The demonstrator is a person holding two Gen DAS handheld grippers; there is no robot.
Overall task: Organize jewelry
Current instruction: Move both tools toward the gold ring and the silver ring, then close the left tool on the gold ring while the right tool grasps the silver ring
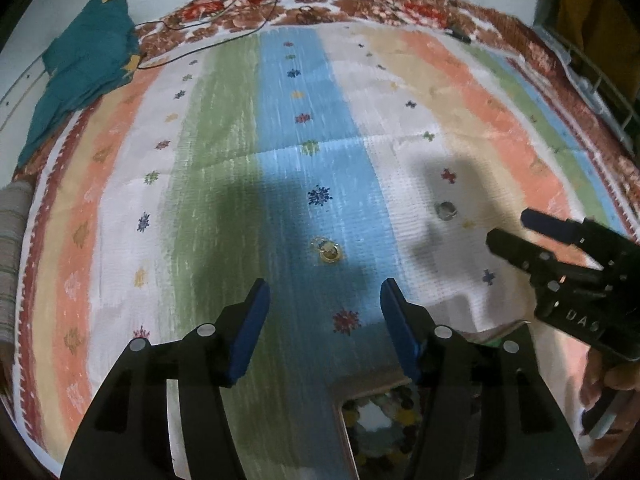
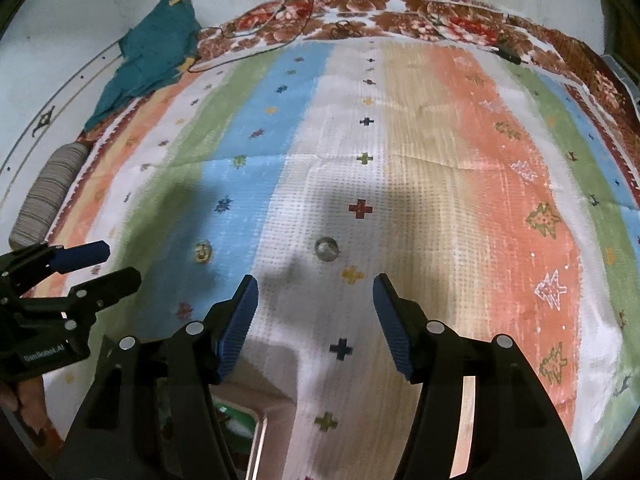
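Striped bedcover (image 1: 224, 152), two targets: gold earring (image 1: 329, 251) on the blue stripe just ahead of the left gripper (image 1: 325, 312); silver ring (image 2: 326, 249) just ahead of the right gripper (image 2: 316, 310). Both jaws apart, empty. Each takes its own.

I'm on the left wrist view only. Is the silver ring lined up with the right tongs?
Observer: Yes. In the right wrist view the silver ring lies on the white stripe, straight ahead of the gap in the right tongs and untouched.
Operator: Are those tongs carrying anything?
Observer: No. They are open, and only the striped cloth shows between them.
Operator: How do my left tongs look from there?
Observer: The left tongs come in from the left edge, short of the gold piece.
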